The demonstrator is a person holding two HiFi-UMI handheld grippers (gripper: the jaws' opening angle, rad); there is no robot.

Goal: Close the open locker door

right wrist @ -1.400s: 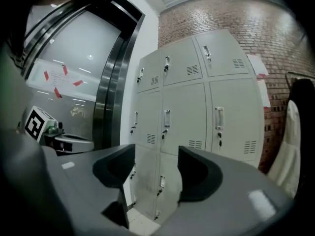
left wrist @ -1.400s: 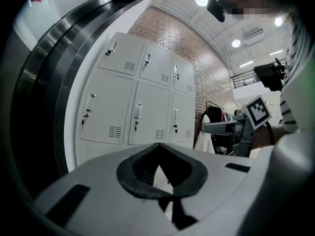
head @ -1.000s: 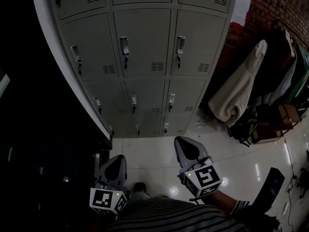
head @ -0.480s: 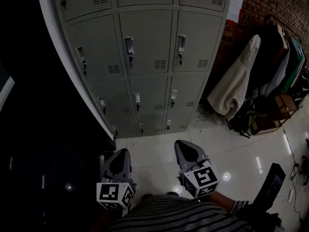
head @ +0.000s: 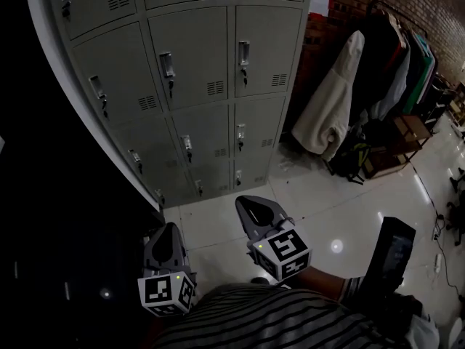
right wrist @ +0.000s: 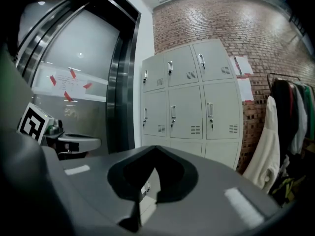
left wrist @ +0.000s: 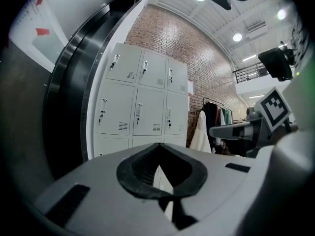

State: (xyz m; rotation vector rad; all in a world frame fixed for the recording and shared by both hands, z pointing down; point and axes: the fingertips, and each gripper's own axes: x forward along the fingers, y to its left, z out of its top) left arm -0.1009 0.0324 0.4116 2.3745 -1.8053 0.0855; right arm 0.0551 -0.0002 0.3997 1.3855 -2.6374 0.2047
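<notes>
The grey locker bank (head: 189,86) stands ahead, up to a step away from both grippers, and every door I can see on it lies flush and shut. It also shows in the left gripper view, lockers (left wrist: 142,107), and in the right gripper view, lockers (right wrist: 192,102). My left gripper (head: 167,231) hangs low over the white floor, shut with nothing in it. My right gripper (head: 248,203) is beside it, slightly further forward, also shut and empty. In their own views, the left gripper (left wrist: 159,145) and right gripper (right wrist: 156,148) point toward the lockers.
A clothes rack (head: 392,57) with dark garments and a white coat (head: 330,115) stands right of the lockers against the brick wall (head: 341,6). Boxes (head: 403,133) sit beneath it. A black upright box (head: 392,257) stands on the floor at right. A dark metal door frame (right wrist: 123,82) flanks the lockers.
The head view has swung right, so the lockers and rack slid left in the picture. Both grippers shifted slightly left and stay shut, low over the floor.
</notes>
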